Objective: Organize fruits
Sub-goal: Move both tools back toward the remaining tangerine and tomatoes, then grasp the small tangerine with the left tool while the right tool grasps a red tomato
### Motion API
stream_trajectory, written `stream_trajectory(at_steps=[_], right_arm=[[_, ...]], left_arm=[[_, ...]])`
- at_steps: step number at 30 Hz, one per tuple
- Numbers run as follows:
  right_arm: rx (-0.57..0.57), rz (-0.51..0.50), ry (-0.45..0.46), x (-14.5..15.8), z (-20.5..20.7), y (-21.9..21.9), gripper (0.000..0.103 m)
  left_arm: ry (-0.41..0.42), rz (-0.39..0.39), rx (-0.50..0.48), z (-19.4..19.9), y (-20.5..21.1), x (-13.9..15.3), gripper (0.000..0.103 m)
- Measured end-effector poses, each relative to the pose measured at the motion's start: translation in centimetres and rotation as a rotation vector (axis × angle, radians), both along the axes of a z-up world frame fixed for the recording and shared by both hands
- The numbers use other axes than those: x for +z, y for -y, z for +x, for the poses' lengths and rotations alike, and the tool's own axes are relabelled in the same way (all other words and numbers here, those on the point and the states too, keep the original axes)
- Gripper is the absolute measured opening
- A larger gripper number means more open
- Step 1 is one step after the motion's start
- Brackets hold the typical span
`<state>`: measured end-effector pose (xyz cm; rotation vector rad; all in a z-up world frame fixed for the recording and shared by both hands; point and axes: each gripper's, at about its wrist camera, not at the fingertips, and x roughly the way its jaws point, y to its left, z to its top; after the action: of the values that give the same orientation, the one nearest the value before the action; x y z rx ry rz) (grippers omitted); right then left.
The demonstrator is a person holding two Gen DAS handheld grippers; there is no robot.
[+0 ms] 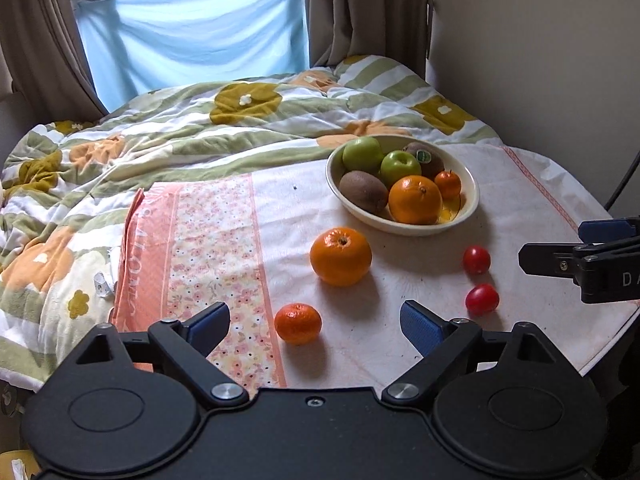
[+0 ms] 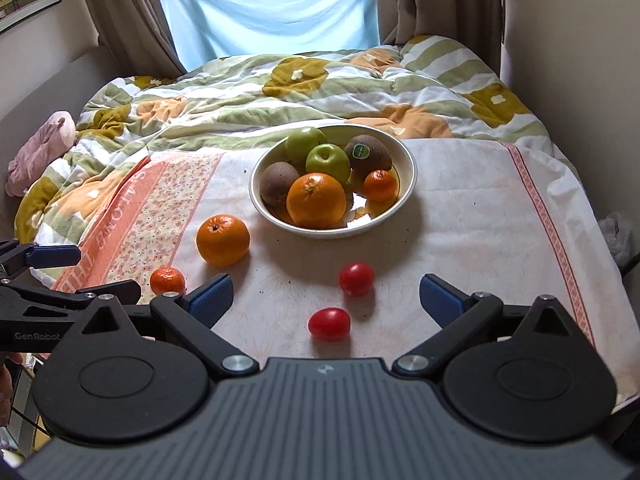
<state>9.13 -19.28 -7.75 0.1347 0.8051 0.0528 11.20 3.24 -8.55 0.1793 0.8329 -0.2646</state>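
Note:
A cream bowl (image 1: 404, 225) (image 2: 408, 168) holds two green apples, two kiwis, an orange and a small mandarin. On the cloth in front lie a big orange (image 1: 341, 256) (image 2: 223, 240), a small mandarin (image 1: 298, 323) (image 2: 167, 281) and two red tomatoes (image 1: 477, 260) (image 1: 482, 299) (image 2: 356, 278) (image 2: 329, 323). My left gripper (image 1: 315, 325) is open and empty, with the mandarin between its fingertips' line. My right gripper (image 2: 325, 298) is open and empty, with the tomatoes just ahead between its fingers.
The fruit lies on a white and pink floral cloth (image 1: 208, 240) (image 2: 480, 220) over a table by a bed with a flowered quilt (image 1: 160, 136). The table edge runs at the right (image 1: 616, 320). A pink soft toy (image 2: 40, 148) lies at the left.

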Motion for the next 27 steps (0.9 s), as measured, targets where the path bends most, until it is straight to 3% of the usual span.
stream_trajectory(at_steps=[9,18,20,27], right_arm=[[-0.107,0.011,-0.067,-4.8,0.4,-2.0,0.103],[-0.154,-0.023,-0.078,-7.1,1.4,-3.0,0.103],[-0.159,-0.021,-0.083,-7.5,1.6,-3.0,0.096],[-0.176,-0.031,-0.103,-8.4,2.0,-3.1,0.090]], left_arm=[[-0.081,0.017,-0.060,2.9,-1.4,-4.8,0.075],[-0.113,0.011,-0.110,5.2,-1.2,-7.2,0.060],[-0.117,0.009,-0.118,5.5,-1.1,-7.5,0.056],[-0.127,0.008,-0.116,6.0,-1.1,-8.0,0.044]])
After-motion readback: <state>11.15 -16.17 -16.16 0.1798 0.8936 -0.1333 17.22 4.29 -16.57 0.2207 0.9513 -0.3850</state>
